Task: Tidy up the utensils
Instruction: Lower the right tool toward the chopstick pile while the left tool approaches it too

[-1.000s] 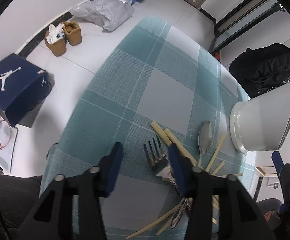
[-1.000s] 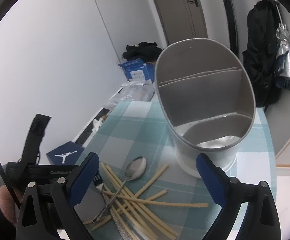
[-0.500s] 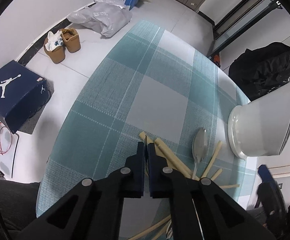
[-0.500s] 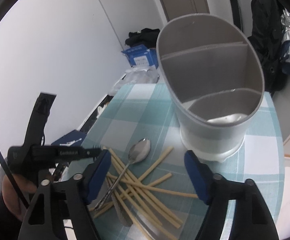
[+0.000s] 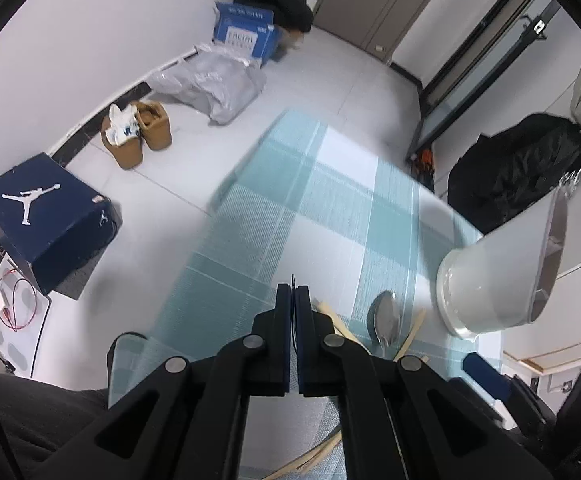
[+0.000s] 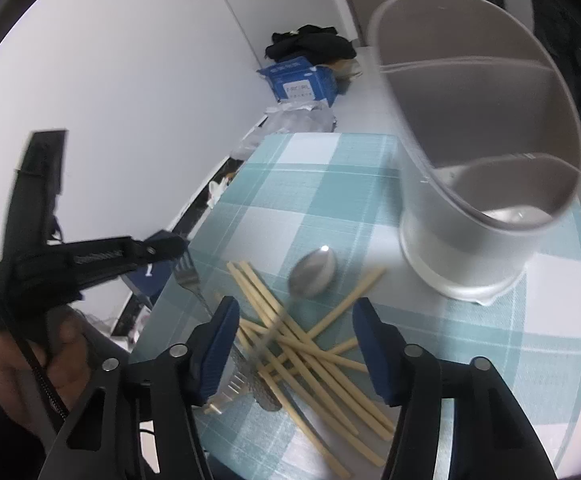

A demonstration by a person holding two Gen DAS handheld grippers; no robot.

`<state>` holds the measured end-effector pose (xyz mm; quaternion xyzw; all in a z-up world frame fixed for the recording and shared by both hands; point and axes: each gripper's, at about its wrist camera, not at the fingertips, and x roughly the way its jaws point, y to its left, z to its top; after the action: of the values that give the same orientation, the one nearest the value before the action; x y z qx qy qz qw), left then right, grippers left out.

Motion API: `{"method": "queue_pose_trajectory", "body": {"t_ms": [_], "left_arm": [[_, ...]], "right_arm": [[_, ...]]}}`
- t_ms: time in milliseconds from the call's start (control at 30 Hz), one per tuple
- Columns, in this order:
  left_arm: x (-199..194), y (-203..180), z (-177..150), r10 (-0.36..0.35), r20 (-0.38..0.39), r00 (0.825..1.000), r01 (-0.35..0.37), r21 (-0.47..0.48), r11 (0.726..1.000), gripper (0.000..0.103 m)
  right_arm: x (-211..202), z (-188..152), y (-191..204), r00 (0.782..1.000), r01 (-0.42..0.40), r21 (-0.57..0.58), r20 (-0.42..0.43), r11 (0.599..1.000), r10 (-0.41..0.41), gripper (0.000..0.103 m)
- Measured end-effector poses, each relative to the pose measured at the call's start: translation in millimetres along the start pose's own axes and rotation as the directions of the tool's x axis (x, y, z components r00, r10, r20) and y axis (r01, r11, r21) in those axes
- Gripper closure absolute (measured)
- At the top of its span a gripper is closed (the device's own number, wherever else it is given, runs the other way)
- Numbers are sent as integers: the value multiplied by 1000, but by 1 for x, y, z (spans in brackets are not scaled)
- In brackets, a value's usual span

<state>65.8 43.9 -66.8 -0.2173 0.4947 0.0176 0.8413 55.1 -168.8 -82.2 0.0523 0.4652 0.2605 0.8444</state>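
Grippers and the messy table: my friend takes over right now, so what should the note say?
Left gripper: shut on the fork, near its head, lifted off the pile.
Right gripper: open over the chopsticks. Its jaws have just been closing and they press on nothing yet.
On the checked tablecloth: the crossed chopsticks and the spoon, beside the white holder.
Done: nothing shows inside the holder.
Left: drop the fork into a compartment, then the spoon and chopsticks.
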Motion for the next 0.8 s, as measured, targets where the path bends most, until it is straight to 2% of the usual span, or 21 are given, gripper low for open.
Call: {"method": "queue_pose_trajectory", "body": {"t_ms": [133, 267, 367, 533, 633, 733, 800], "left_arm": [[-12, 6, 2, -6, 44, 999, 6, -1, 1000, 103], [-22, 13, 4, -30, 80, 996, 31, -11, 999, 103], [-29, 16, 5, -50, 106, 993, 52, -13, 999, 103], [-36, 20, 4, -82, 124, 989, 83, -3, 997, 103], [-36, 25, 5, -96, 119, 988, 98, -8, 995, 103], [-38, 32, 7, -115, 121, 986, 118, -23, 993, 103], [-38, 39, 8, -136, 119, 984, 143, -48, 989, 103]], "right_arm": [[20, 9, 13, 998, 43, -32, -47, 999, -44, 53], [46, 17, 14, 990, 106, -38, -87, 994, -109, 54], [65, 22, 8, 980, 144, -44, -136, 989, -149, 59], [92, 26, 5, 952, 221, -78, -201, 972, -233, 62], [98, 26, 10, 946, 242, -116, -194, 963, -261, 66], [102, 24, 21, 931, 279, -188, -188, 942, -313, 69], [103, 23, 21, 934, 267, -199, -189, 943, -305, 69]]}}
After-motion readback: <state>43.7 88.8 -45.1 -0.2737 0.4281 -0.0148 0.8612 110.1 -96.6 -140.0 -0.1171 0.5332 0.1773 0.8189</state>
